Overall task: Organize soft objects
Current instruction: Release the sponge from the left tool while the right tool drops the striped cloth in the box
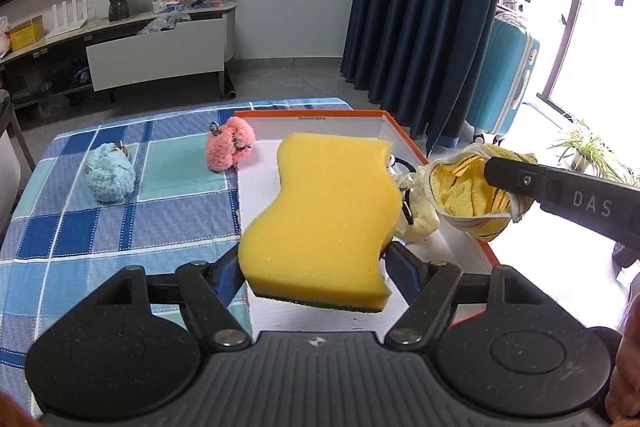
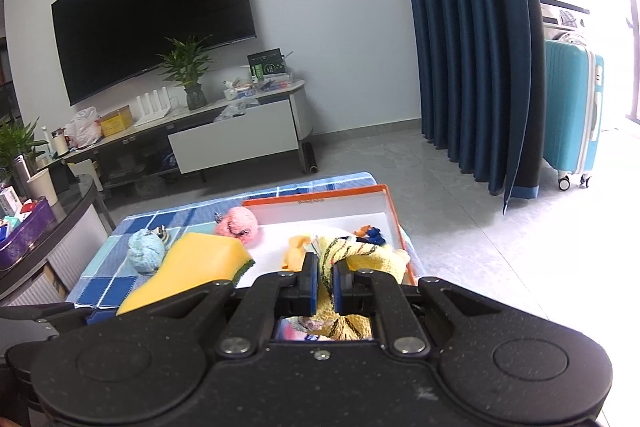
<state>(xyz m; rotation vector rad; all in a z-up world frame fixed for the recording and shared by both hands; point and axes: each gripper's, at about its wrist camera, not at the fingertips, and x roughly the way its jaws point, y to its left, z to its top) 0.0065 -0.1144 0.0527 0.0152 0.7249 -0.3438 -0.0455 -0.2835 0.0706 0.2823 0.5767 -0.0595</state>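
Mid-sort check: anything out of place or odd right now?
Two pom-poms, the pink one and the light blue one, lie on the checked cloth outside the orange-rimmed box. Nothing looks spilled or damaged.

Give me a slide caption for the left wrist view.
Left gripper carries yellow sponge over orange-rimmed box.

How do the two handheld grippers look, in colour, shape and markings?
Both are matte black plastic with two round speckled discs, a ribbed centre plate, silver pivot bolts and blue finger pads. The left gripper shows a small cross mark on its centre plate. The right gripper carries pale letters "DAS" on its side.
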